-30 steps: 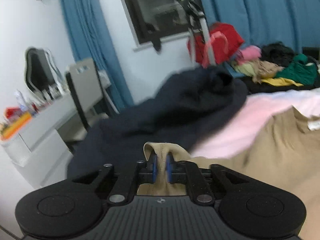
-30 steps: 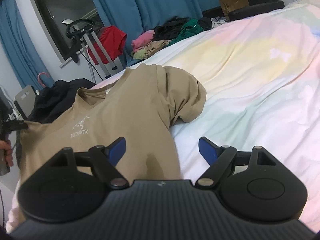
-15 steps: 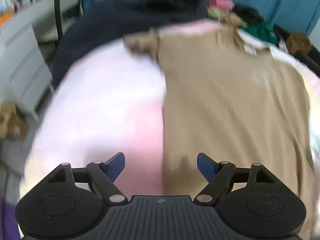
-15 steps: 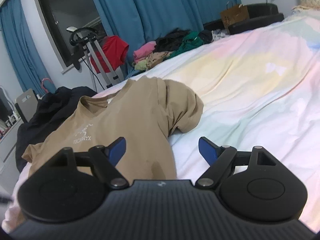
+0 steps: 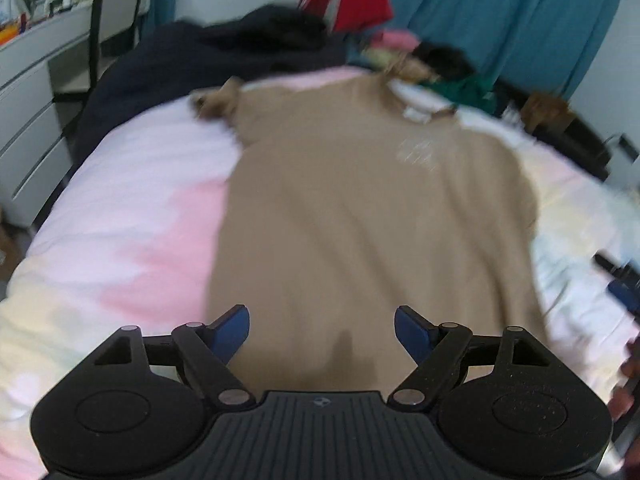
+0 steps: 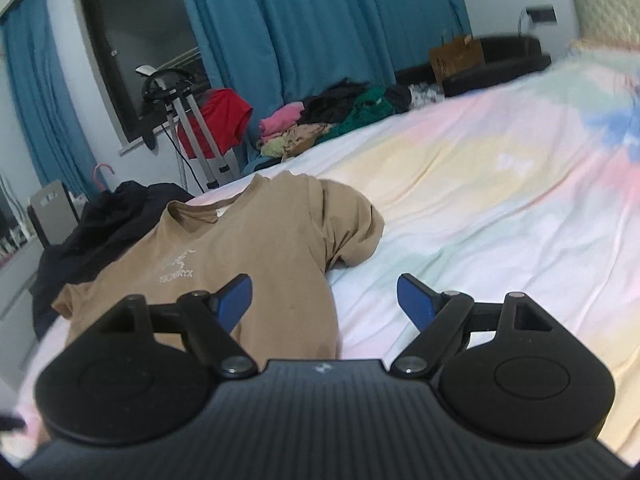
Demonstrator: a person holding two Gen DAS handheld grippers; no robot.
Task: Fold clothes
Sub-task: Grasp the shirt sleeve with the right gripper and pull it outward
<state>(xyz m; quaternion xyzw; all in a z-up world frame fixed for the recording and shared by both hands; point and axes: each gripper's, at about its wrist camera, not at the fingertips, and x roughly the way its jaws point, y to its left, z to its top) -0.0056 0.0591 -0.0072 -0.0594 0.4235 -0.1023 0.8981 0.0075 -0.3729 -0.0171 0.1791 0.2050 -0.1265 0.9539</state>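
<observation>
A tan T-shirt (image 5: pixel 360 208) with a white chest logo lies spread front-up on the pastel bed sheet (image 5: pixel 132 216). My left gripper (image 5: pixel 322 330) hangs open over the shirt's lower end, with nothing between its blue pads. In the right wrist view the same shirt (image 6: pixel 240 256) lies ahead and to the left, its far sleeve bunched. My right gripper (image 6: pixel 324 300) stands open over the shirt's right edge and the sheet (image 6: pixel 480 200), gripping nothing. The right gripper also shows, blurred, at the right edge of the left wrist view.
A dark garment heap (image 5: pixel 224 52) lies past the shirt's collar at the bed's far corner. Beyond it are a red garment on a stand (image 6: pixel 216 120), a pile of mixed clothes (image 6: pixel 332 120), blue curtains and a paper bag (image 6: pixel 456 56). A white dresser (image 5: pixel 28 120) stands left of the bed.
My left gripper let go of the tan sleeve, opened wide and swung back to the shirt's lower end. My right gripper stayed open and lifted a little.
</observation>
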